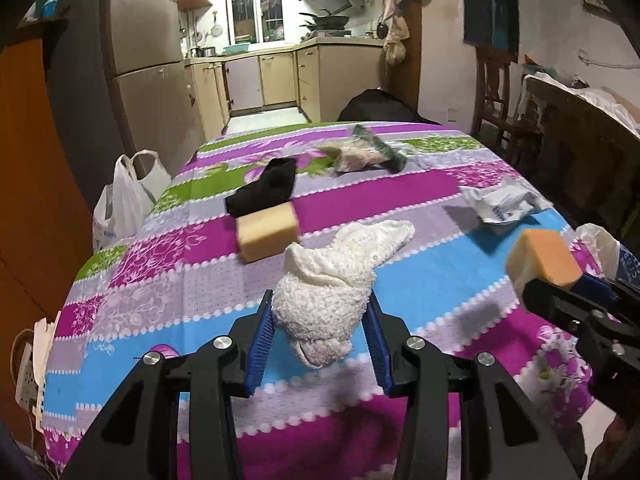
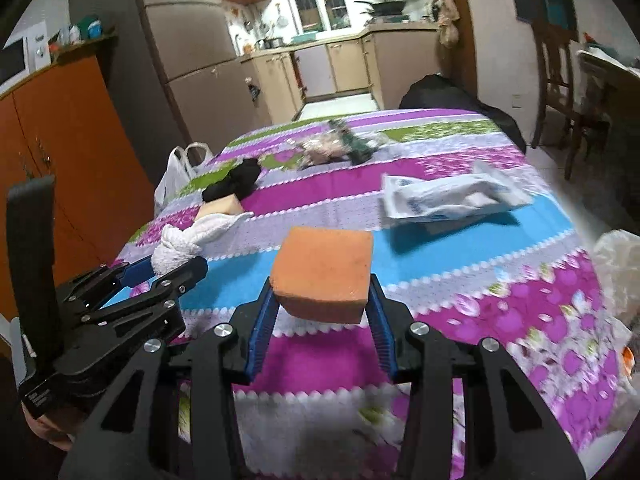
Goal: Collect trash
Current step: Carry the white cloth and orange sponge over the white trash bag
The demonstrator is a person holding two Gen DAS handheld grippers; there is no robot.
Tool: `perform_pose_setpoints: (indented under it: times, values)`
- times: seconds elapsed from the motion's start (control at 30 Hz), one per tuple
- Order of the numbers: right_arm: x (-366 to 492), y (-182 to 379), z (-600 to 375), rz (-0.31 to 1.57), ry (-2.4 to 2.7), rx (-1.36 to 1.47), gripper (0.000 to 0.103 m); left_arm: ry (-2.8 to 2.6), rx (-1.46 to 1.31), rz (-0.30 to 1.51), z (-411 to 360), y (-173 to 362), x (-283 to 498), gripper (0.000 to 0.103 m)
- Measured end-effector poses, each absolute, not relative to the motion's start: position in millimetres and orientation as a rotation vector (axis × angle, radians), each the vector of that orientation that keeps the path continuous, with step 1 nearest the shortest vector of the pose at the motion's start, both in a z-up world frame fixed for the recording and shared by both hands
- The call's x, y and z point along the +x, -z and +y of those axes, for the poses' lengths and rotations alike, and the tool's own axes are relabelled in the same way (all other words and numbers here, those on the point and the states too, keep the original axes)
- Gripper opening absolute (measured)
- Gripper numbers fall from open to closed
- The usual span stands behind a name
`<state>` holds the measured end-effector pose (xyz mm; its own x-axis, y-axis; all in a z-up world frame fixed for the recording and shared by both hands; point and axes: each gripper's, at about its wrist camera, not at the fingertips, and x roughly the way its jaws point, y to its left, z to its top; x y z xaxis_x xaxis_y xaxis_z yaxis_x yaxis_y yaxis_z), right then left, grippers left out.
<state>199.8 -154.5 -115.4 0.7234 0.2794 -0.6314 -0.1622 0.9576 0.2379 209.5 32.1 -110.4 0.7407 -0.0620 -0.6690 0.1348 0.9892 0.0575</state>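
Between the blue pads of the left gripper [image 1: 320, 312] sits a white cloth [image 1: 332, 292], clamped and lifted off the striped tablecloth [image 1: 460, 248]. Further right, the right gripper [image 2: 322, 300] grasps an orange sponge [image 2: 322, 276] the same way. Both should probably go to a bag: keep the squeeze firm, lift clear of the table, and release only above the opening, because the cloth's loose tail may drag.

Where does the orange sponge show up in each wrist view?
Left wrist view: orange sponge at the right edge, held in the right gripper.
Right wrist view: sponge at centre, between that gripper's blue pads.
Shared landmark: the white towel.
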Motion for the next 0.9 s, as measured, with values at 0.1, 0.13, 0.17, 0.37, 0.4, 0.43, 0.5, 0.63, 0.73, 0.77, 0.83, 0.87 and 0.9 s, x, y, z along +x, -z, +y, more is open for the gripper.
perform_pose_setpoints:
  times: [0.1, 0.13, 0.17, 0.37, 0.4, 0.43, 0.5, 0.63, 0.73, 0.77, 0.83, 0.87, 0.9]
  values:
    - [189.1, 111.4, -172.6, 0.708, -0.218, 0.201, 0.042, 0.134, 0.128, 0.732, 14.8, 108.9, 205.2, 0.044]
    - [185.7, 110.2, -178.6, 0.704, -0.208, 0.210, 0.042, 0.141, 0.133, 0.732, 10.6, 108.8, 205.5, 0.044]
    - [182.8, 108.7, -183.9, 0.701, -0.200, 0.217, 0.042, 0.151, 0.139, 0.731, 5.3, 108.3, 204.2, 0.044]
    - [165.0, 98.4, -219.1, 0.667, -0.127, 0.220, 0.042, 0.224, 0.187, 0.718, -36.1, 99.5, 199.8, 0.044]
    - [164.4, 97.2, -224.7, 0.663, -0.117, 0.223, 0.042, 0.235, 0.195, 0.713, -43.1, 98.0, 199.8, 0.044]
    - [162.3, 95.6, -231.9, 0.658, -0.103, 0.227, 0.042, 0.251, 0.204, 0.705, -52.7, 95.5, 199.2, 0.044]
    - [158.4, 92.7, -244.7, 0.649, -0.075, 0.230, 0.042, 0.282, 0.224, 0.690, -70.0, 90.9, 198.1, 0.044]
    - [149.7, 83.8, -272.2, 0.635, -0.018, 0.224, 0.042, 0.346, 0.259, 0.666, -109.3, 82.9, 197.3, 0.044]
    - [143.8, 75.9, -292.0, 0.623, 0.030, 0.206, 0.042, 0.393, 0.278, 0.652, -137.3, 77.4, 197.9, 0.044]
    - [141.6, 73.3, -298.8, 0.619, 0.051, 0.198, 0.042, 0.409, 0.286, 0.647, -147.4, 76.1, 197.6, 0.044]
    - [136.8, 68.7, -318.3, 0.619, 0.087, 0.207, 0.042, 0.441, 0.303, 0.640, -167.1, 74.2, 196.5, 0.044]
    - [134.4, 66.9, -327.9, 0.620, 0.105, 0.215, 0.042, 0.455, 0.310, 0.638, -175.5, 73.7, 195.8, 0.044]
    - [132.2, 66.1, -334.7, 0.621, 0.120, 0.217, 0.042, 0.469, 0.318, 0.636, -185.8, 72.9, 195.3, 0.044]
